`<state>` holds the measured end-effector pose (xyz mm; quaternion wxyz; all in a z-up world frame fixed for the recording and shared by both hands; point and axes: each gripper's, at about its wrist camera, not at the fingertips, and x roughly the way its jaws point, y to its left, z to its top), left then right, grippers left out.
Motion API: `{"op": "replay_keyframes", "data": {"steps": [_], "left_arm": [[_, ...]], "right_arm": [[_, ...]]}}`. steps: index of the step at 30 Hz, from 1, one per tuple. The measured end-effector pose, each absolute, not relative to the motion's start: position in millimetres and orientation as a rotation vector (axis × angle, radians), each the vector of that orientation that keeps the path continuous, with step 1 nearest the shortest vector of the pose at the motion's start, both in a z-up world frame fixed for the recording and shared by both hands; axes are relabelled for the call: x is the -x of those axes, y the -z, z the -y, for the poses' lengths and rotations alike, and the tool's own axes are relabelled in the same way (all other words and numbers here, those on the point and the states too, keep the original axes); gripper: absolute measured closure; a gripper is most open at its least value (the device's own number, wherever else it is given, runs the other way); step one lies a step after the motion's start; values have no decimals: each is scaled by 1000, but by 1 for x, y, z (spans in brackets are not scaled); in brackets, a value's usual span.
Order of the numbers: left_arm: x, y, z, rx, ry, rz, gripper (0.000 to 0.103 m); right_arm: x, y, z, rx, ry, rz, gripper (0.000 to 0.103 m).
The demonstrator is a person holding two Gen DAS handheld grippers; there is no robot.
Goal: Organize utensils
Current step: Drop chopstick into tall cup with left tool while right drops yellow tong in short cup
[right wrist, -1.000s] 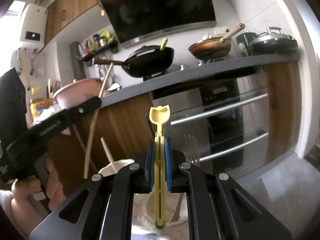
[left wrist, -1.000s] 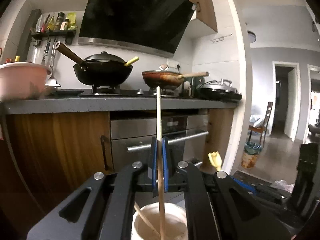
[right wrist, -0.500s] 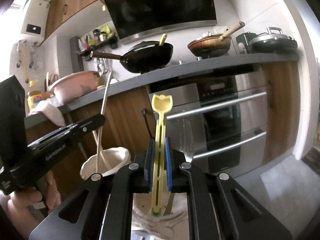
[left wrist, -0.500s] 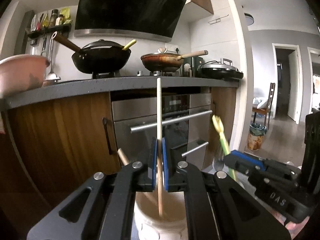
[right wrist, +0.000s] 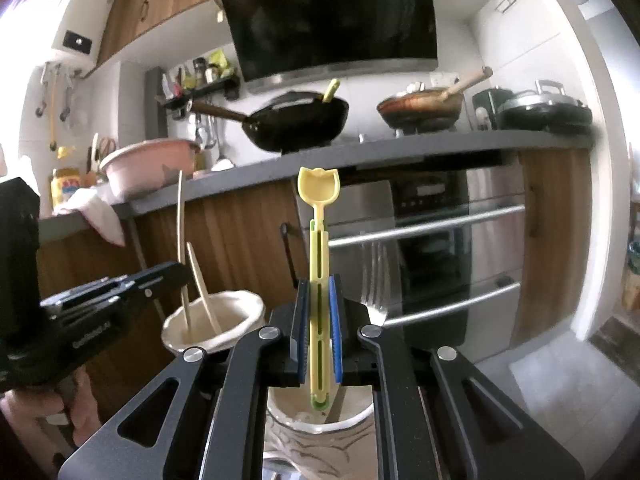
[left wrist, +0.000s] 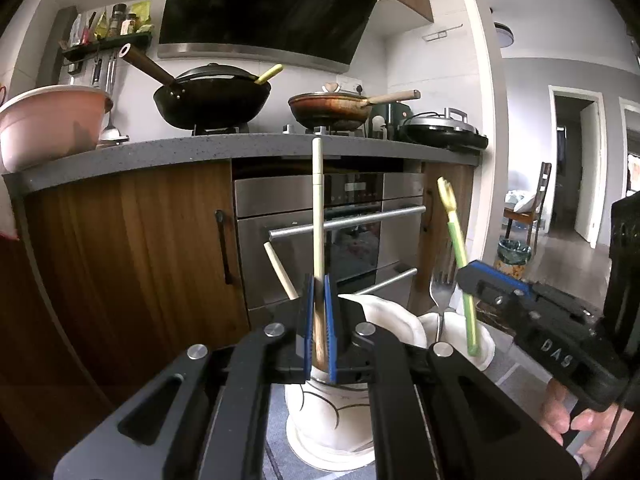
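Item 1. Left tongs (left wrist: pixel 318 320): blue pads pinched on a long pale wooden chopstick (left wrist: pixel 317 216), held upright. Its lower end is hidden behind the pads; directly below the tongs a cream ceramic utensil pot with dark line pattern (left wrist: pixel 320 412) is seen. A second pale wooden stick (left wrist: pixel 280 270) leans out just left of the pads.

Item 2. Right tongs (right wrist: pixel 318 332): pads pressed on a slotted yellow-green plastic spoon with tulip-shaped head (right wrist: pixel 319 240), head upward. Its lower tip is seen just above, or just within, the mouth of a second cream ceramic pot (right wrist: pixel 320 426) below the tongs; which cannot be told. A steel fork (right wrist: pixel 374 276) stands just right of the pads, in that pot.

Item 3. Risks, as judged. If either utensil is let go while tilted, the rim may be struck and the piece tipped out. The chopstick may be jammed against the leaning stick. The spoon may be snagged on the fork tines. A light pot could be toppled by a sideways push.

Item 4. Room. The two pots are set close together, so little side clearance is left between the tongs. Open space is available above both. A grey kitchen bench (left wrist: pixel 240 148) and oven front are well beyond.
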<state>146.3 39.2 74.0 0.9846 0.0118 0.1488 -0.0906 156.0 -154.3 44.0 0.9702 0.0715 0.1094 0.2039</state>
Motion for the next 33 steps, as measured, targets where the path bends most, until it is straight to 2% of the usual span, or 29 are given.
{"op": "replay_keyframes", "data": {"steps": [15, 19, 20, 21, 23, 25, 27, 29, 33], "left_arm": [[-140, -62, -42, -4, 177, -387, 98], [-138, -62, -46, 11, 177, -388, 94], [-137, -62, -46, 7, 171, -387, 85], [-136, -63, -47, 4, 163, -384, 71], [-131, -64, -49, 11, 157, -364, 56], [-127, -66, -51, 15, 155, -351, 54], [-124, -67, -53, 17, 147, -346, 44], [-119, -68, -56, 33, 148, -337, 40], [-116, -67, -62, 51, 151, -344, 37]], "right_arm": [[-146, -29, 168, -168, -405, -340, 92], [-149, -26, 169, -170, -396, -354, 92], [-149, -25, 169, -171, -395, -359, 92], [-150, -24, 169, -174, -396, -363, 92], [-151, -23, 170, -174, -393, -371, 92], [-150, -22, 171, -178, -386, -367, 92], [-150, -22, 173, -186, -388, -364, 86], [-150, -22, 173, -190, -390, -363, 85], [-151, -21, 174, -193, -388, -367, 85]]}}
